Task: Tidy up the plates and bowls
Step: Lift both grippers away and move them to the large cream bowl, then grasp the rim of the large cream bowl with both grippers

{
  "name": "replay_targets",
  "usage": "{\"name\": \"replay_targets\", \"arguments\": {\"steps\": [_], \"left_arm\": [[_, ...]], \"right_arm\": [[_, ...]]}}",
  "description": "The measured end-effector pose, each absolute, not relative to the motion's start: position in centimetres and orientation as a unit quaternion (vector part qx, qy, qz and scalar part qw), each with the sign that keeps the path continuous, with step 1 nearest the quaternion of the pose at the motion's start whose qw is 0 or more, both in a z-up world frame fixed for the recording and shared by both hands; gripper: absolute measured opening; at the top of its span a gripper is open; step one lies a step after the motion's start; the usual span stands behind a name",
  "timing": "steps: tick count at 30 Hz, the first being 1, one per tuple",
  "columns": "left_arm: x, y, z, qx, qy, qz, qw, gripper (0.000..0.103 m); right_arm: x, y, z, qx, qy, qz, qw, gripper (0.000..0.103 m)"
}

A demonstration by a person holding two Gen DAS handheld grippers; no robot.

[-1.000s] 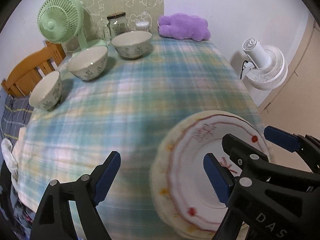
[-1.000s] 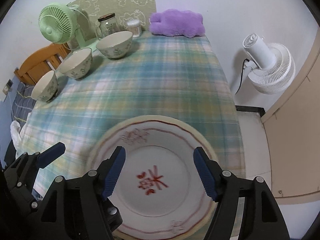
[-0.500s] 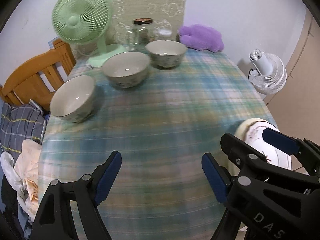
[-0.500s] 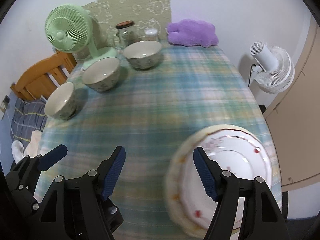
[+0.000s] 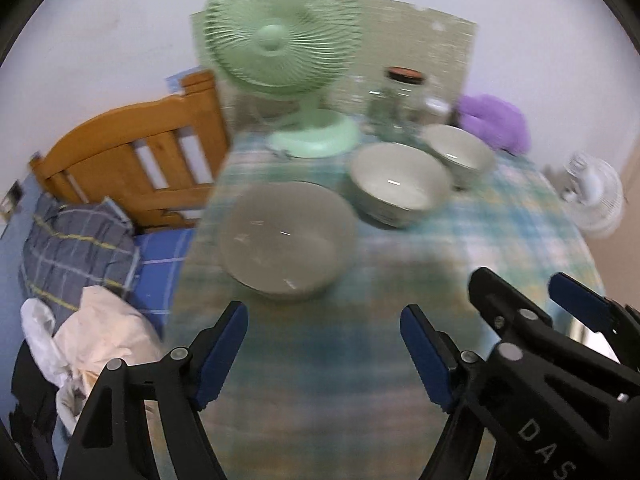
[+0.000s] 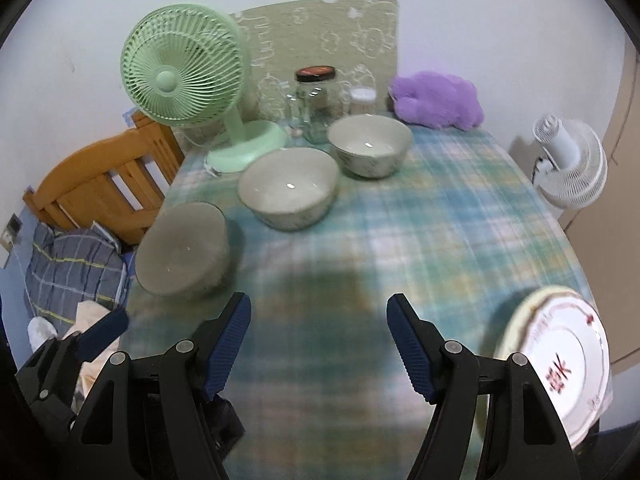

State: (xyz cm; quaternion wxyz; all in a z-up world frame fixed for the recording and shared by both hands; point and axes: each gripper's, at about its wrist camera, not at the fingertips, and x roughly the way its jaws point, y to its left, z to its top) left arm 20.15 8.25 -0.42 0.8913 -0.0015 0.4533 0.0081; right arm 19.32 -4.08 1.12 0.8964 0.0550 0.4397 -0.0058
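Two hand-held grippers, both empty with jaws standing wide, nothing between the pads: left hand-held gripper [image 5: 324, 354] and right hand-held gripper [image 6: 318, 348], side by side low over the near bench [image 6: 440, 220] edge, both angled down toward the bowls. Views are motion-blurred, so fine detail is unclear.

Near right corner: plates [image 6: 558, 364], red-patterned, flat on the cloth, apparently a small stack; probably parked there as the plate pile.

Mid left: three bowls in a diagonal row, each close beside the next, whether touching I cannot tell. Near bowl [image 5: 286, 240] sits straight ahead of the left gripper, likely the next pick. Middle bowl [image 5: 400, 184] and far bowl [image 5: 458, 158] run toward the back. Separate and upright, so nesting them looks like the remaining work.

Back edge: green fan [image 6: 188, 80], jar [image 6: 316, 96], purple plush [image 6: 438, 100]. Clutter there limits room behind the bowls.

Off the bench: white fan [image 6: 570, 168] right, wooden headboard [image 5: 132, 152] left.
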Motion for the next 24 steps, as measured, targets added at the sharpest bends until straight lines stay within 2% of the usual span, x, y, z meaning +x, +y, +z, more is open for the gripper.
{"name": "replay_targets", "arguments": {"steps": [7, 11, 17, 20, 24], "left_arm": [[24.1, 12.6, -1.7, -0.022, 0.452, 0.04, 0.891, 0.076], [26.5, 13.9, -2.8, -0.031, 0.456, 0.037, 0.888, 0.064], [29.1, 15.0, -4.7, -0.035, 0.468, 0.026, 0.883, 0.041], [29.9, 15.3, -5.4, -0.033, 0.474, 0.023, 0.88, 0.036], [30.7, 15.5, -6.2, -0.027, 0.481, 0.02, 0.876, 0.031]], "right_arm": [[24.1, 0.2, 0.3, 0.05, 0.44, -0.003, 0.896, 0.074], [26.7, 2.0, -0.6, 0.049, 0.44, -0.005, 0.897, 0.073], [29.9, 3.5, -2.6, 0.056, 0.456, -0.006, 0.888, 0.056], [31.1, 3.9, -3.8, 0.064, 0.468, 0.001, 0.881, 0.051], [32.0, 4.2, -4.7, 0.064, 0.477, 0.001, 0.877, 0.039]]}}
